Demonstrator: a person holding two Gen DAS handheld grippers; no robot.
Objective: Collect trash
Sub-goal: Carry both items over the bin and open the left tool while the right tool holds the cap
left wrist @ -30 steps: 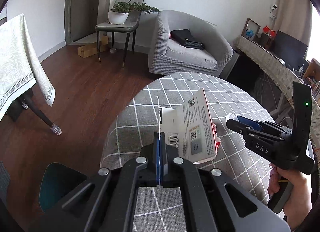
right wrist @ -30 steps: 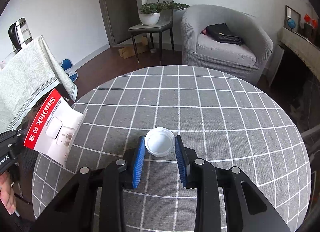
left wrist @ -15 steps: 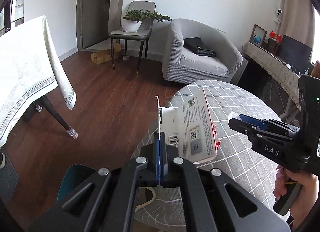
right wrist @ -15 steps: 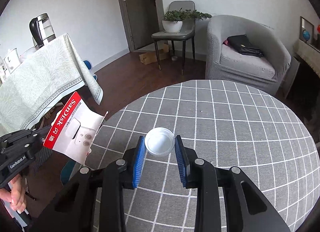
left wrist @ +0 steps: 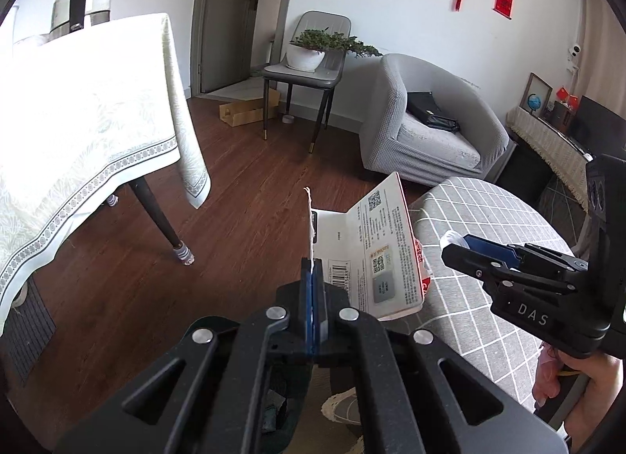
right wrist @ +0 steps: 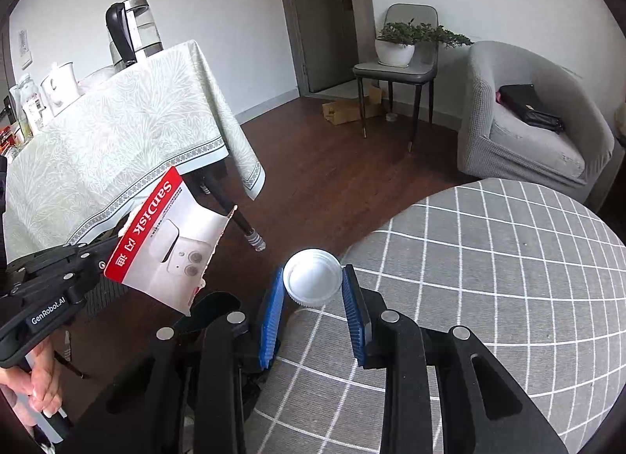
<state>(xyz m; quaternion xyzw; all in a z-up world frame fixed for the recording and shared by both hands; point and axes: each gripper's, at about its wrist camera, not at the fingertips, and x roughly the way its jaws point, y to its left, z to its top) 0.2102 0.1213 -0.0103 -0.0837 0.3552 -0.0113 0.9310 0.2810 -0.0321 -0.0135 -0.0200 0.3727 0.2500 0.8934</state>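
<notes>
My left gripper is shut on the torn edge of a white and red cardboard package, held out over the wooden floor beside the round table. In the right wrist view the same package shows its red branded strip at the left. My right gripper is shut on a white round plastic lid, clamped between the blue pads over the table's left edge. The right gripper also appears at the right of the left wrist view, with a bit of white lid showing at its tip.
The round table with a grey checked cloth lies to the right. A table under a pale patterned cloth with dark legs stands left. A chair with a potted plant and a grey armchair stand at the back. A dark teal rim shows below.
Both grippers have swung left, off the round table and out over the wooden floor, each keeping its load. The cloth-covered table has come much closer.
</notes>
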